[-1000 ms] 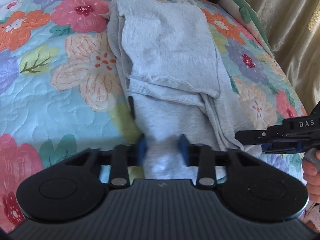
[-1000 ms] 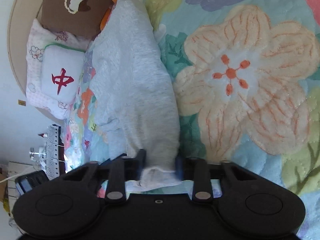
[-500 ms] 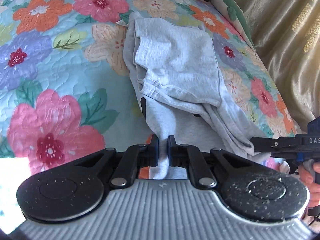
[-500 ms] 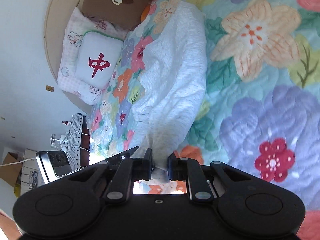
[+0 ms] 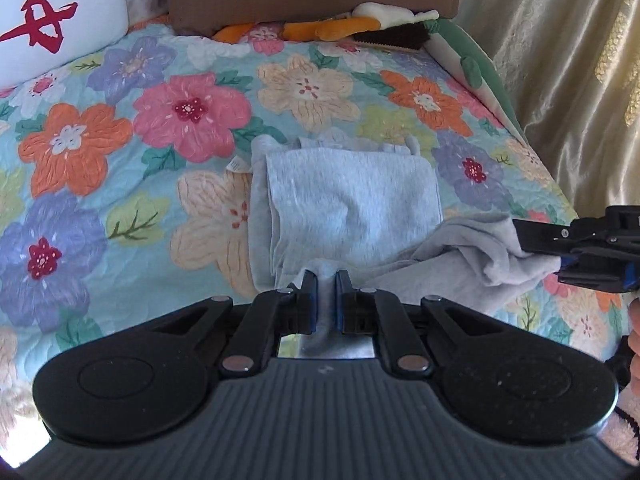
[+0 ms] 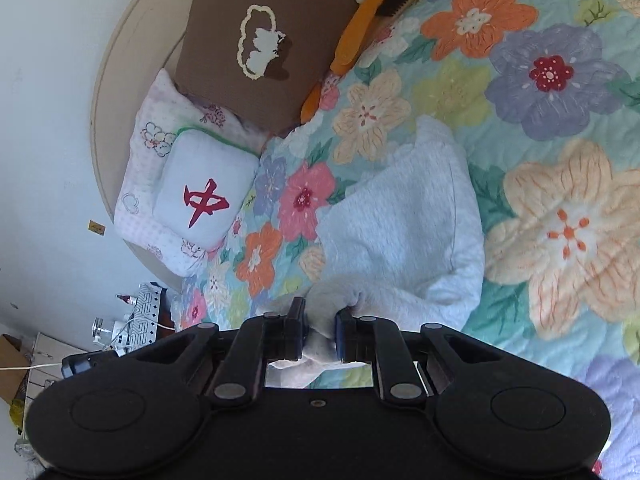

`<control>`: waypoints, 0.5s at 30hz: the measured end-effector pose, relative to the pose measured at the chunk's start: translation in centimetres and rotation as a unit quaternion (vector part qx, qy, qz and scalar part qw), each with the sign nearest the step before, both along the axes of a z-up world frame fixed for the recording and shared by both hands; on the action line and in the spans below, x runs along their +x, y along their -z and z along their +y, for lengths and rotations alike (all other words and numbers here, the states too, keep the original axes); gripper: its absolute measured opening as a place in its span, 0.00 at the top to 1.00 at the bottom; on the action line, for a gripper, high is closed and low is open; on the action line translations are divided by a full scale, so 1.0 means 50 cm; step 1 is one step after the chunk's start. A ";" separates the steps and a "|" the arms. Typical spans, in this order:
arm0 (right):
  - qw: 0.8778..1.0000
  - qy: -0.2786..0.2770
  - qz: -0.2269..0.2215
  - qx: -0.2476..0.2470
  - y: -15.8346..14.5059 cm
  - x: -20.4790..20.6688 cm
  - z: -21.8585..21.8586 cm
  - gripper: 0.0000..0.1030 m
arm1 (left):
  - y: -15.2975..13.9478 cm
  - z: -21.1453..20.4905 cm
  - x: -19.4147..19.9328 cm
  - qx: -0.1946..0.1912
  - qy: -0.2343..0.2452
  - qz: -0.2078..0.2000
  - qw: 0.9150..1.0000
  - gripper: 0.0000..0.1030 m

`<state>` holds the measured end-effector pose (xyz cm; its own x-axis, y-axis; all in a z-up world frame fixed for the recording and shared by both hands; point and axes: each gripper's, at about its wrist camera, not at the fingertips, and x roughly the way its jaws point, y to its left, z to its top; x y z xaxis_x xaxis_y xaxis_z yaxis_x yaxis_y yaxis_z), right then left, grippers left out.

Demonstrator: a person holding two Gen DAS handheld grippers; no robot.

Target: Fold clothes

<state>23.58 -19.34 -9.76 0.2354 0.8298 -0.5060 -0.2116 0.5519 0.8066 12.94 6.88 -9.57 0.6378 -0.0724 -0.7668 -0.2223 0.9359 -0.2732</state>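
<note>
Grey garment (image 5: 352, 204) lies mid-bed on the floral quilt (image 5: 132, 148), part folded: a flat rectangular panel on top, looser layers bunched at its near edge and trailing to the right; small white label (image 5: 236, 165) sticks out at its left edge. Left gripper (image 5: 326, 296) is clamped on a near fold of the grey cloth, pads nearly together w/ fabric pinched between; that edge is raised off the quilt. Right gripper (image 6: 320, 330) is likewise closed on a bunched wad of the same garment (image 6: 404, 232), cloth pulled up into its fingers; seen from the left wrist view it grips the garment's right end (image 5: 560, 248), w/ part of a hand (image 5: 634, 320) at the frame edge. No containers in view holding anything. Beyond the garment, at the bed's head: white cushion w/ red character (image 6: 204, 196), brown cushion w/ cloud motif (image 6: 256, 48), orange-and-white plush (image 5: 320, 26); gold curtain (image 5: 568, 60) at the right side; bedside clutter & cables (image 6: 132, 320) by the wall, too small to tell apart.
</note>
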 end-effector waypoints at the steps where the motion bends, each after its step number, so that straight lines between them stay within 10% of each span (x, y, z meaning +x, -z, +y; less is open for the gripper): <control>1: 1.000 0.011 0.004 -0.002 0.004 0.012 0.000 0.83 | 0.000 0.008 0.012 -0.009 -0.002 -0.007 1.000 0.92; 7: 0.998 0.054 0.003 -0.018 0.022 0.101 0.028 0.83 | 0.008 0.031 0.110 0.007 -0.011 -0.027 1.000 0.92; 11: 0.997 0.069 0.000 -0.025 0.041 0.141 0.040 0.83 | 0.009 0.026 0.087 0.063 -0.045 -0.125 0.989 0.89; 15: 0.997 0.076 0.020 -0.012 0.075 0.163 0.037 0.83 | 0.023 0.040 0.040 0.026 -0.052 -0.159 0.986 0.89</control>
<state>31.71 -17.51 -13.49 0.3358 0.7741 -0.5367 -0.0921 0.5940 0.7992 14.94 8.87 -10.71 0.8482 0.0406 -0.5281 -0.2294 0.9268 -0.2973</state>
